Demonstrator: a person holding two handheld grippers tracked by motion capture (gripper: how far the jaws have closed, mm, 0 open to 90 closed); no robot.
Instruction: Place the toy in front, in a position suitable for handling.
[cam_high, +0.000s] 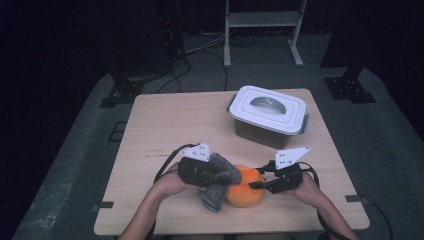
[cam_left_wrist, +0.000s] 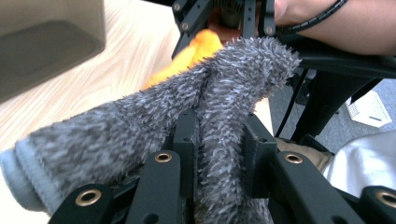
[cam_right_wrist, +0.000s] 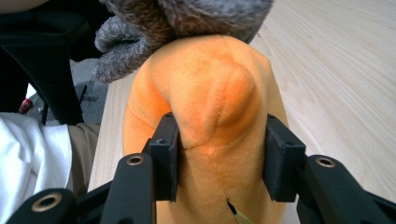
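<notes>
An orange plush toy (cam_high: 245, 192) lies near the table's front edge, in the middle. A grey fuzzy cloth (cam_high: 218, 186) drapes against its left side, and my left gripper (cam_high: 221, 176) is shut on that cloth. In the left gripper view the cloth (cam_left_wrist: 140, 116) is pinched between the jaws of the left gripper (cam_left_wrist: 219, 135), with the orange toy (cam_left_wrist: 196, 51) just beyond. From the right, my right gripper (cam_high: 253, 184) has a rounded bulge of the toy between its jaws. In the right gripper view both pads of the right gripper (cam_right_wrist: 222, 154) press the toy (cam_right_wrist: 210, 88), and the cloth (cam_right_wrist: 187, 18) lies over its far end.
A container with a white lid and grey handle (cam_high: 267, 115) stands at the back right of the wooden table (cam_high: 175, 120), seen blurred as a box (cam_left_wrist: 46, 42) in the left gripper view. A person's forearms come in from the front edge. Cables trail from both grippers.
</notes>
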